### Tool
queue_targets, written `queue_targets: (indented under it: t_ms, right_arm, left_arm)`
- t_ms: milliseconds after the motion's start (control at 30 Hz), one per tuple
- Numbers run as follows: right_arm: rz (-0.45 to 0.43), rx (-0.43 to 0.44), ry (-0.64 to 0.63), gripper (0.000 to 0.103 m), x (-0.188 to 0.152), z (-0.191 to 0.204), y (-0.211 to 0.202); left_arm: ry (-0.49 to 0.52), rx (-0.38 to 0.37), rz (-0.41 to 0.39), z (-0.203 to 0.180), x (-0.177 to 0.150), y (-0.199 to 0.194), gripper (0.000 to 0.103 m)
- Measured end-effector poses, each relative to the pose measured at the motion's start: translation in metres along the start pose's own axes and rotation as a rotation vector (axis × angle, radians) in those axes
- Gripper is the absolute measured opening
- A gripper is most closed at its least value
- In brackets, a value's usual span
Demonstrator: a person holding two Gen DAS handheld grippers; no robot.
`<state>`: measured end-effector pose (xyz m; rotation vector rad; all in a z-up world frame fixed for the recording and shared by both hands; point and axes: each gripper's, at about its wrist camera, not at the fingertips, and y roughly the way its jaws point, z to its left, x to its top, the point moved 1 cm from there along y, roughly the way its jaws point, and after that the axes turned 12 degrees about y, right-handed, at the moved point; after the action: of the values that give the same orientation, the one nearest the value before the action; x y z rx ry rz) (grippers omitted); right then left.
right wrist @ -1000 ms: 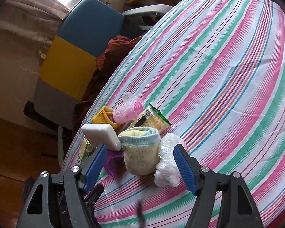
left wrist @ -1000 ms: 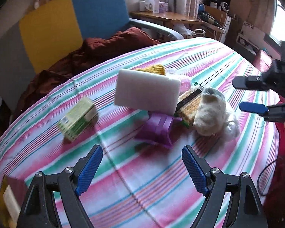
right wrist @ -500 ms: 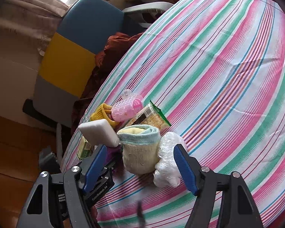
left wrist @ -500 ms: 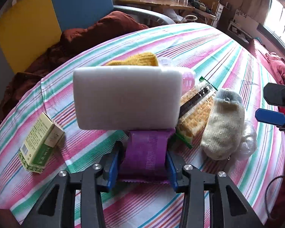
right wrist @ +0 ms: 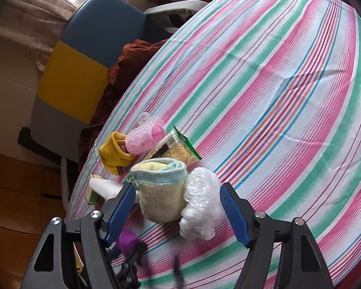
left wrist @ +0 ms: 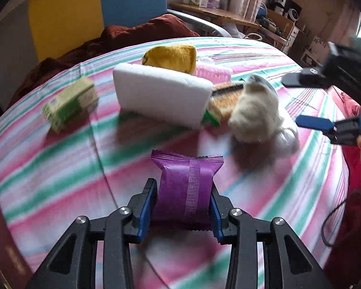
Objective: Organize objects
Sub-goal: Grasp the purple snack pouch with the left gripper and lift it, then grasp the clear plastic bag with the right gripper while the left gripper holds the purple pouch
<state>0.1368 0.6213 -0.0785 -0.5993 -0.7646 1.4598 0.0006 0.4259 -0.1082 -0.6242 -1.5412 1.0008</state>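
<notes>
My left gripper [left wrist: 184, 207] is shut on a purple snack packet [left wrist: 186, 185] and holds it above the striped tablecloth [left wrist: 60, 168], pulled back from the pile. In the pile lie a white sponge block [left wrist: 161, 95], a yellow knit sock [left wrist: 172, 56], a green box [left wrist: 68, 102], a cracker pack [left wrist: 225, 101] and a cream sock [left wrist: 255, 118]. My right gripper [right wrist: 178, 209] is open, its jaws either side of the cream sock [right wrist: 160, 192] and a clear plastic bag [right wrist: 201, 207]. The purple packet [right wrist: 127, 239] shows low in the right wrist view.
A pink hair roller [right wrist: 145, 137] lies beside the yellow sock [right wrist: 113, 153]. A blue and yellow chair [left wrist: 91, 12] with a dark red cloth [left wrist: 142, 32] stands behind the table. A cluttered wooden desk [left wrist: 219, 15] is at the back.
My left gripper closed on the purple packet and drew it back and up from under the white sponge. The sponge dropped onto the table. The right gripper moved slightly closer to the cream sock.
</notes>
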Motion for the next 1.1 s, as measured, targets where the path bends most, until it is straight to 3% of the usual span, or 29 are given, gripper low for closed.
queue_targets:
  t_ms: [333,500,700,867,967,1033,1067,1100]
  right_arm:
    - [0.011,-0.053,0.009,0.073,-0.001,-0.006,0.006]
    - [0.036,-0.099,-0.033,0.065,-0.007,-0.003,0.012]
    - [0.066,-0.139,-0.088,0.064,-0.012,0.002,0.021]
    - [0.107,-0.123,-0.104,0.064,-0.016,0.003,0.026]
    - [0.132,-0.101,-0.1,0.059,-0.019,0.004,0.028]
    - [0.146,-0.082,-0.119,0.051,-0.021,0.007,0.028]
    - [0.169,-0.034,-0.129,0.041,-0.023,0.01,0.028]
    - [0.185,0.003,-0.139,0.039,-0.026,0.014,0.027]
  left_arm:
    - [-0.01,0.039,-0.047,-0.017,-0.05,-0.028,0.041]
    - [-0.017,0.031,-0.061,-0.019,-0.055,-0.029,0.04]
    - [-0.015,0.026,-0.075,-0.017,-0.057,-0.027,0.041]
    - [-0.013,0.023,-0.086,-0.016,-0.057,-0.029,0.041]
    - [-0.012,0.02,-0.094,-0.016,-0.058,-0.029,0.041]
    - [-0.016,0.016,-0.098,-0.016,-0.059,-0.03,0.041]
    - [-0.016,0.015,-0.1,-0.015,-0.059,-0.03,0.041]
    - [-0.015,0.015,-0.101,-0.015,-0.059,-0.03,0.041]
